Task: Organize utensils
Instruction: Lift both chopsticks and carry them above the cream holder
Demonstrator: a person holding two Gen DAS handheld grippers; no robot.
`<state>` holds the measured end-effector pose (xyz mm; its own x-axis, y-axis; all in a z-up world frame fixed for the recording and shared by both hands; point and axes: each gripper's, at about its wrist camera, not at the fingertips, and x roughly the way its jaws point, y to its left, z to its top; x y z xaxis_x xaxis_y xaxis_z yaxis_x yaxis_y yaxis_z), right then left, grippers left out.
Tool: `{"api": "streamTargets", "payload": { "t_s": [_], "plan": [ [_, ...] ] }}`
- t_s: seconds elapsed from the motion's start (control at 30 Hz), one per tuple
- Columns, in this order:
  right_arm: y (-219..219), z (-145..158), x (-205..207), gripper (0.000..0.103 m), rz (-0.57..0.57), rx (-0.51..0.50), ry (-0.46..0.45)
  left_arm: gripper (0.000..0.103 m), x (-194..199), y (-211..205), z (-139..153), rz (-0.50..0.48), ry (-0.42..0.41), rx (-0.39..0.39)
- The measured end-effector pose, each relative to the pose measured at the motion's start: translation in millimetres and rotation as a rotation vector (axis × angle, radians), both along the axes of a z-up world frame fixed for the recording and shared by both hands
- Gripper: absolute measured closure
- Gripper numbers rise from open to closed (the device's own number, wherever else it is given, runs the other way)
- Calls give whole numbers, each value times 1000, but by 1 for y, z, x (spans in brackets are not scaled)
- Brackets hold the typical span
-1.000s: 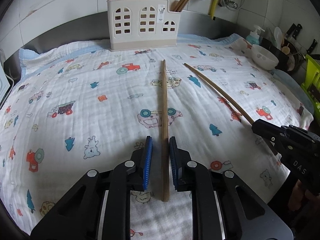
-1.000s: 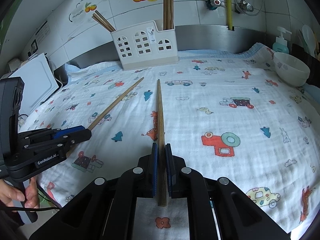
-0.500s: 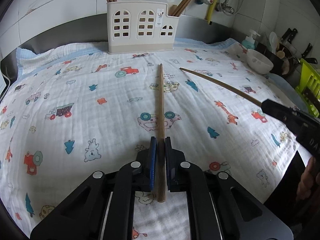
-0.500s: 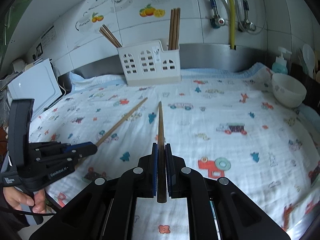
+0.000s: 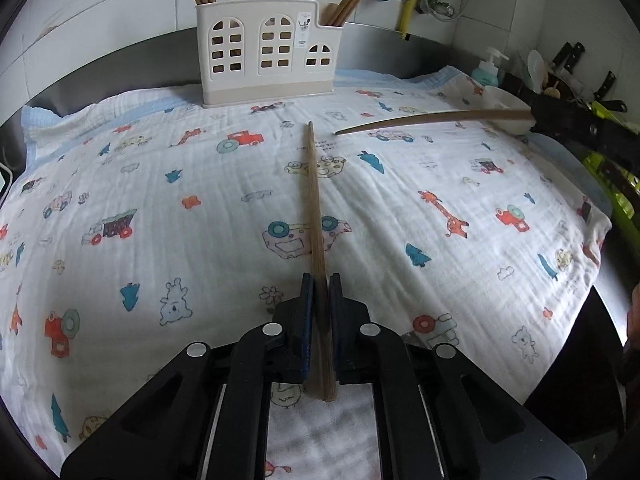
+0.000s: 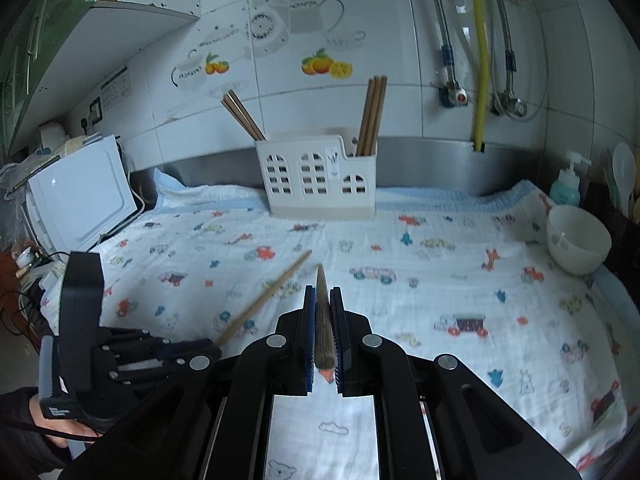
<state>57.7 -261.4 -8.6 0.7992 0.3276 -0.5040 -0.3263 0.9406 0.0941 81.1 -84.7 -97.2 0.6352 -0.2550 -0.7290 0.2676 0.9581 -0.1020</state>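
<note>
Chopsticks were pinched one in each tongs, the left chopstick [image 5: 316, 216] in the left tongs [image 5: 319, 296], the right chopstick [image 6: 322, 312] in the right tongs [image 6: 322, 312], both pointing across open cloth-covered bench [image 6: 440, 288] toward the white holder [image 6: 320, 178] at the back wall.

A home kitchen, seen across a cloth-covered counter [image 6: 460, 280].

White wall tiles [image 6: 280, 40] at 12 o'clock carry teapot and orange decals, with water valves and a yellow pipe [image 6: 481, 60] at 1 o'clock. A white utensil holder [image 6: 316, 176] with chopsticks stands against the steel backsplash. A bowl [image 6: 578, 240] and soap pump bottle [image 6: 566, 184] sit at 3 o'clock; knife handles [image 5: 570, 56] show at 2 o'clock in the left view.
</note>
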Motion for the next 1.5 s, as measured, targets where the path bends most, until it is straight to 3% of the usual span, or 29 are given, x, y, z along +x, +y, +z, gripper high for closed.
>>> {"api": "streamTargets", "payload": {
  "t_s": [0.23, 0.67, 0.9, 1.27, 1.5],
  "plan": [
    [-2, 27, 1, 96, 20, 3, -47, 98, -2, 13, 26, -14, -64, -32],
    [-1, 63, 16, 96, 72, 12, -72, 98, 3, 34, 92, -13, -266, -72],
    [3, 92, 38, 96, 81, -18, -112, 98, 22, 40, 115, -27, -272, -93],
    [19, 162, 92, 96, 51, -88, -232, 98, 55, 47, 152, -28, -310, -81],
    [28, 169, 144, 96, 14, -139, -206, 98, 75, 49, 184, -23, -365, -85]
  ]
}}
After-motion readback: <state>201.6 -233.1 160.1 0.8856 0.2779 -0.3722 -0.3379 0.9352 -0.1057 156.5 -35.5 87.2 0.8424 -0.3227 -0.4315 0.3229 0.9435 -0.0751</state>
